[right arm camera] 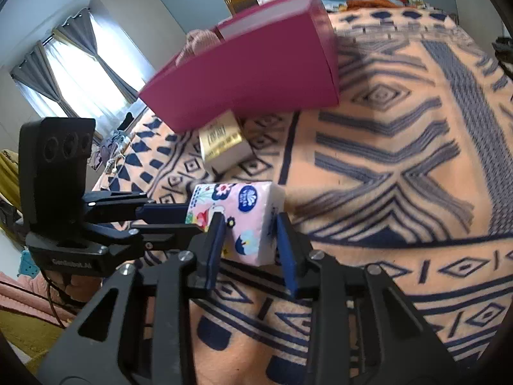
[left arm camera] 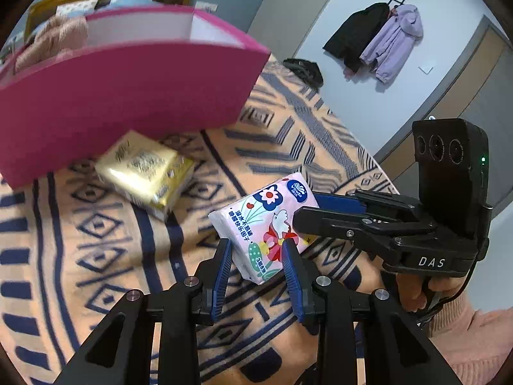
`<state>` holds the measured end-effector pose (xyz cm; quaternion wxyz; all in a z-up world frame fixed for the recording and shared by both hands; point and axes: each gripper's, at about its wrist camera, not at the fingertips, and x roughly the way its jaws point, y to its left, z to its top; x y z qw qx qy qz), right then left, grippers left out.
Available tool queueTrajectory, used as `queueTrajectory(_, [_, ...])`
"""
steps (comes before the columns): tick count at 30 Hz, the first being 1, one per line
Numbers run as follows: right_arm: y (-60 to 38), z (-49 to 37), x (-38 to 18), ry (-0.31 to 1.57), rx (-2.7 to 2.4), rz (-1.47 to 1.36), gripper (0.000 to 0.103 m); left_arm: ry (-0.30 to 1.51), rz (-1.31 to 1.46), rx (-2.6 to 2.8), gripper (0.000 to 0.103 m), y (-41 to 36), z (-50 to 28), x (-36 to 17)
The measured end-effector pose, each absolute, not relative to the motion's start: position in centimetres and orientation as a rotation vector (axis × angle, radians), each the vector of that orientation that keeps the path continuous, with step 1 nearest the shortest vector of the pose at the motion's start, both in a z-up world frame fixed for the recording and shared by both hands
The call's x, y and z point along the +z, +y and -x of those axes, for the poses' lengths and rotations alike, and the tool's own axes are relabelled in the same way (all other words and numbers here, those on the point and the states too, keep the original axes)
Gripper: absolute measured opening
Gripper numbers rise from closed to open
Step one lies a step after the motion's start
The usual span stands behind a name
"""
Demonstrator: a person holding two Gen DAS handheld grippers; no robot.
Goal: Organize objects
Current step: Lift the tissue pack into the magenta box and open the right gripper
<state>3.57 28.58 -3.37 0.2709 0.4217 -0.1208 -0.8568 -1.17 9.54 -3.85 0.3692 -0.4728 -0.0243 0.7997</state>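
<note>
pink tissue pack (left arm camera: 269,221) pinched by left claw (left arm camera: 256,243) and right claw (right arm camera: 248,224) together | handover judged underway | one grip to be eased first, above the bed (left arm camera: 96,240)

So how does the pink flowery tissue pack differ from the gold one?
The pink tissue pack has a flower and bird print; the gold tissue pack is plain shiny gold with small text. The pink one sits between the left gripper and right gripper fingers; the gold one lies untouched on the blanket, beside the magenta box. Both are soft wrapped packs.
</note>
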Motion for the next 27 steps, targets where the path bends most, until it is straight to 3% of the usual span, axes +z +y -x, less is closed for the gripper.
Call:
queueTrajectory(18, [26.1,2.9,6.2,-0.181,-2.423,-0.879,0.035,0.025,0.977,2.301,0.033,8.8,8.5,6.5])
queueTrajectory(27, [26.1,8.8,7.5,-0.22,-2.436,-0.865,0.035,0.025,0.966,2.354,0.033,9.7,13.8,7.6])
